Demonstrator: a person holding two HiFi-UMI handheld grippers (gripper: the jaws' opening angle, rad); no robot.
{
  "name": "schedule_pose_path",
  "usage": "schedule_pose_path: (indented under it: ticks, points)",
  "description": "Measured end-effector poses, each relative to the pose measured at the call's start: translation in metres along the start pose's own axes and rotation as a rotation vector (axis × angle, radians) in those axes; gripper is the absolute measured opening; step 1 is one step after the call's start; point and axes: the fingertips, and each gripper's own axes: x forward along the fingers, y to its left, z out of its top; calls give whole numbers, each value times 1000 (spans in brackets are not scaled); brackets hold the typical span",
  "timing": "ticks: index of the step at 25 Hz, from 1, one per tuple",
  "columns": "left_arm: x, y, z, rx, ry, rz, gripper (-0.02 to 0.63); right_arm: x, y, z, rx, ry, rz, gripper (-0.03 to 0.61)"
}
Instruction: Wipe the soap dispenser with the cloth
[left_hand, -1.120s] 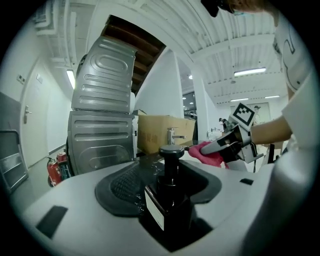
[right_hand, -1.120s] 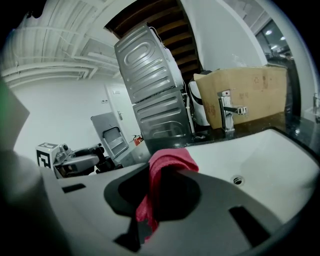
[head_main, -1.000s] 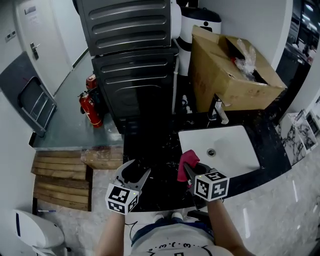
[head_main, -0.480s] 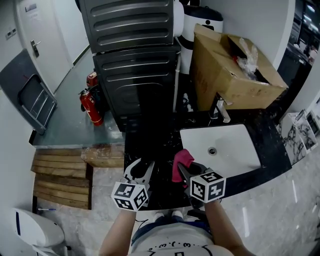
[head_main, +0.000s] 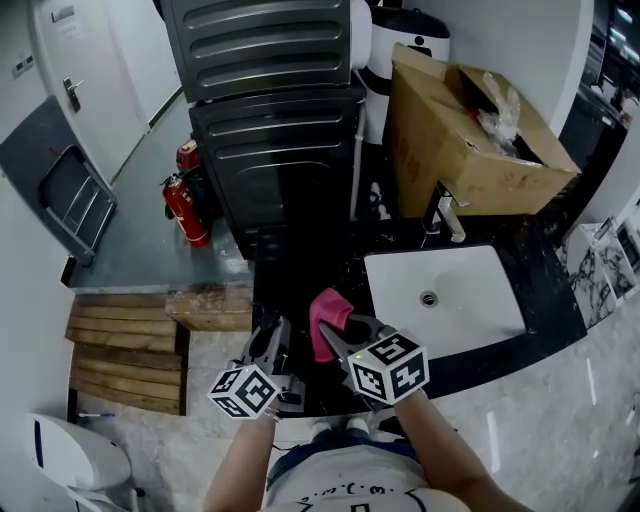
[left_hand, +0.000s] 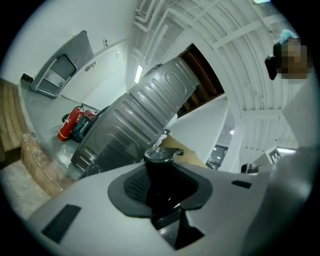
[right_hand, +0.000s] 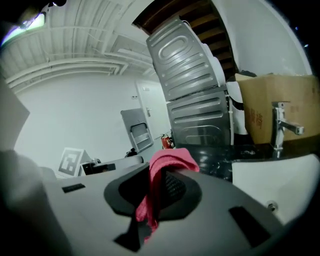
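Note:
The soap dispenser (left_hand: 160, 175) is a black bottle with a pump head, standing between the jaws in the left gripper view. My left gripper (left_hand: 161, 192) is shut on it after its jaws have just been closing. In the head view the left gripper (head_main: 272, 345) sits over the black counter's front edge, and the dark bottle is hard to make out there. A pink cloth (right_hand: 167, 165) hangs from my right gripper (right_hand: 160, 192), which is shut on it. The cloth (head_main: 325, 318) and the right gripper (head_main: 338, 332) sit just right of the left gripper.
A white sink (head_main: 480, 310) with a faucet (head_main: 447, 215) lies to the right in the black marble counter (head_main: 320, 265). Behind stand a cardboard box (head_main: 470, 130) and a dark ribbed appliance (head_main: 275, 120). A fire extinguisher (head_main: 185, 210) and wooden slats (head_main: 125, 350) are on the floor at left.
The left gripper's jaws went from wide apart to closed on the dispenser, and the gripper rolled. The right gripper carried the pink cloth left, toward the left gripper.

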Motion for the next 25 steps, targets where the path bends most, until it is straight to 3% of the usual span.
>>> schedule_pose_path:
  ticks: [5, 9, 14, 17, 20, 25]
  points:
    - [-5, 6, 1, -18, -14, 20, 106, 17, 16, -20, -63, 81, 46, 49]
    - [-7, 11, 0, -44, -21, 26, 109, 11, -17, -44, -23, 142, -29, 49]
    - [-8, 10, 1, -17, -17, 27, 109, 9, -48, -72, -19, 255, -115, 49]
    - [-9, 11, 0, -22, -10, 29, 109, 7, -53, -52, 36, 168, -121, 49]
    - [-7, 9, 1, 3, -7, 26, 110, 11, -41, -8, 83, 30, -42, 49]
    - [-1, -4, -1, 143, 22, 4, 110, 34, -11, 22, 74, -5, 82, 49]
